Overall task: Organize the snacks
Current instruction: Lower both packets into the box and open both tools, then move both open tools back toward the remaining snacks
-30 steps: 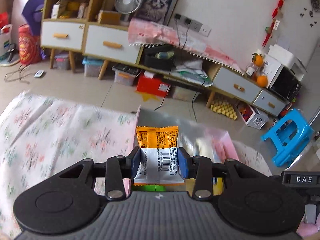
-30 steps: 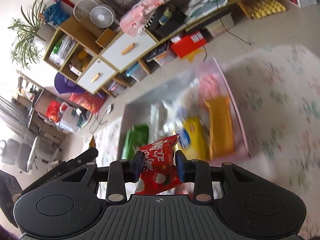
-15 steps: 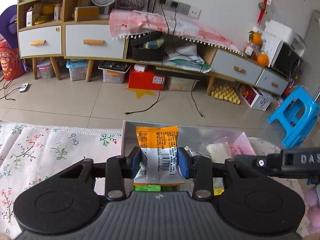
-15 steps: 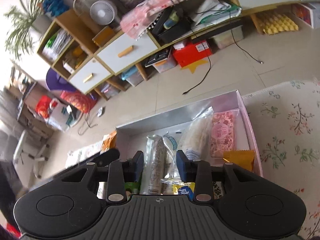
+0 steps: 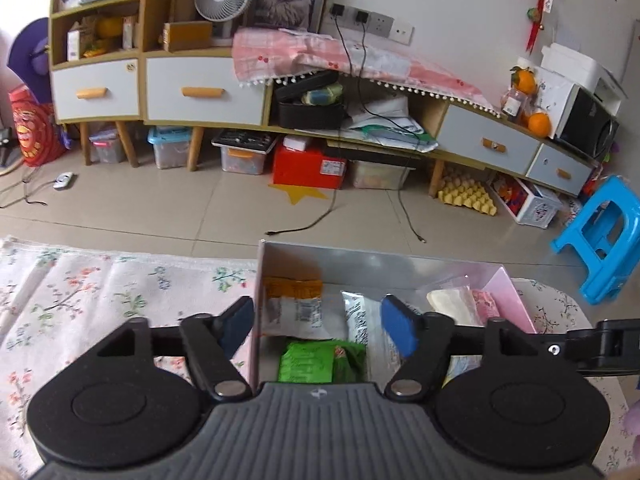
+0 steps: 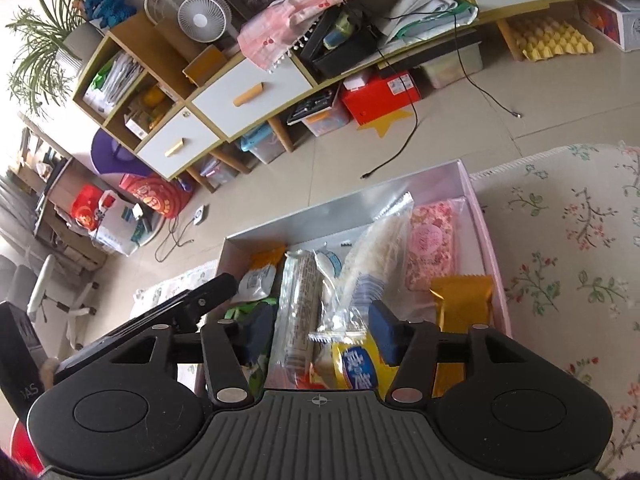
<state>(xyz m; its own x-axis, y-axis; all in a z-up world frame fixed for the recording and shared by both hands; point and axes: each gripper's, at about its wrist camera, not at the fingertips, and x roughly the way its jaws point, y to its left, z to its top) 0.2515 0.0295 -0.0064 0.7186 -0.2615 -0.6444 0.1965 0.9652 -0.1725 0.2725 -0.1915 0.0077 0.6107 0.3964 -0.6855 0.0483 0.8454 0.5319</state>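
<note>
Left gripper point(image 5: 318, 330) jaws spread wide, just opened, pads pressing on nothing; right gripper point(image 6: 318, 334) jaws parted moderately, also just opened, gripping nothing. Below and ahead of the left jaws, lying inside the box point(image 5: 360, 258): orange-and-white packet point(image 5: 294, 308), loose, clear of both pads. Nearer the left jaws, a green packet point(image 5: 316, 362); toward the right pad, a clear-wrapped bar point(image 5: 360, 320). Seen between the right jaws: long clear-wrapped roll point(image 6: 300, 300) and a yellow packet point(image 6: 354, 364), neither pinched. Beyond the right pad, a gold packet point(image 6: 462, 300) and a pink packet point(image 6: 432, 244). Box resting on a floral cloth point(image 6: 568, 240), left wall level with the left pad.
</note>
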